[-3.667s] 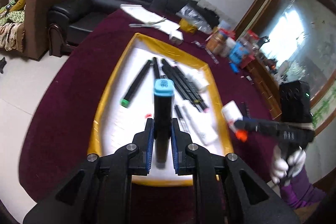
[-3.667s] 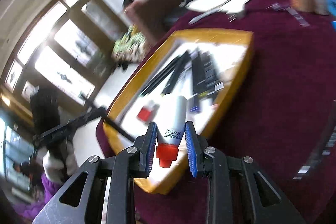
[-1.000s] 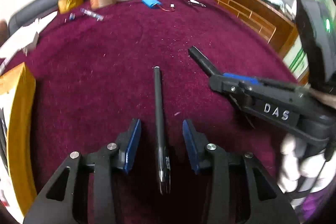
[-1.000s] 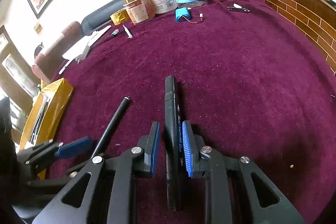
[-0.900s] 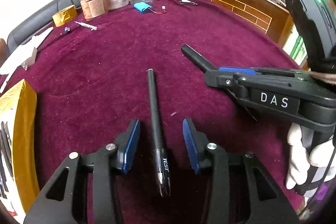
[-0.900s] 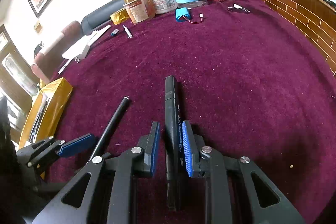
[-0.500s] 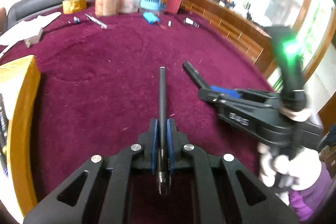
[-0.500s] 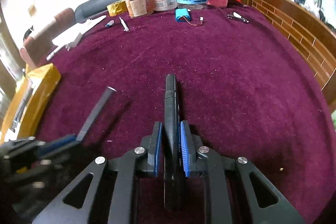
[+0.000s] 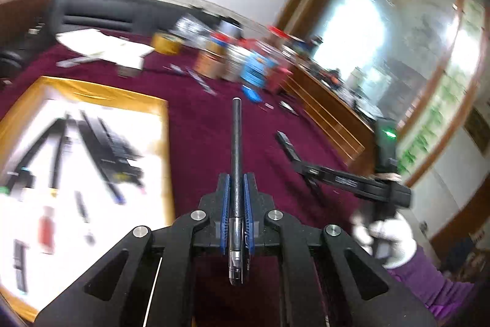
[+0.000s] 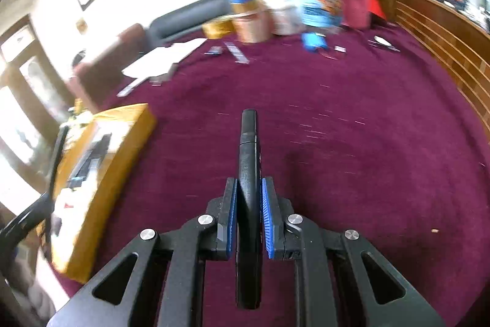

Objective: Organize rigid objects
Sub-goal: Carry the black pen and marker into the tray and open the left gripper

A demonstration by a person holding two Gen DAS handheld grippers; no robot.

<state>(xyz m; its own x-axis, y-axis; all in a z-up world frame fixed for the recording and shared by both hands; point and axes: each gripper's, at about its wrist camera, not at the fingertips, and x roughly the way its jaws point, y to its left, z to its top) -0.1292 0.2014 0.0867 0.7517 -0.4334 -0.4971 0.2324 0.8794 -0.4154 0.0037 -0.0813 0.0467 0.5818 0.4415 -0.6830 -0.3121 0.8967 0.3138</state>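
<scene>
Left wrist view shows the left gripper [image 9: 236,198] pinching a thin black pen [image 9: 235,143] between its 2 blue pads [image 9: 225,204], the jaws pressed tight on the barrel. The pen points forward, lifted clear of the maroon tablecloth [image 9: 214,127], just right of the yellow-rimmed tray [image 9: 167,143]. Inside the tray, on its white floor, lie several dark pens and markers [image 9: 104,149] and a small red item [image 9: 46,230], all blurred. Well right of the tray, the right gripper [image 9: 286,143] comes in from the side, held by a white-gloved hand [image 9: 389,238] with a purple sleeve [image 9: 428,281].

Right wrist view shows the right gripper [image 10: 248,204] clamped on a thick black marker [image 10: 248,161], its capped end pointing forward above the cloth, right of the tray [image 10: 122,143]. Beyond the tray, at the table's far edge, stand blurred jars and containers [image 10: 291,11] and some white papers [image 10: 165,55].
</scene>
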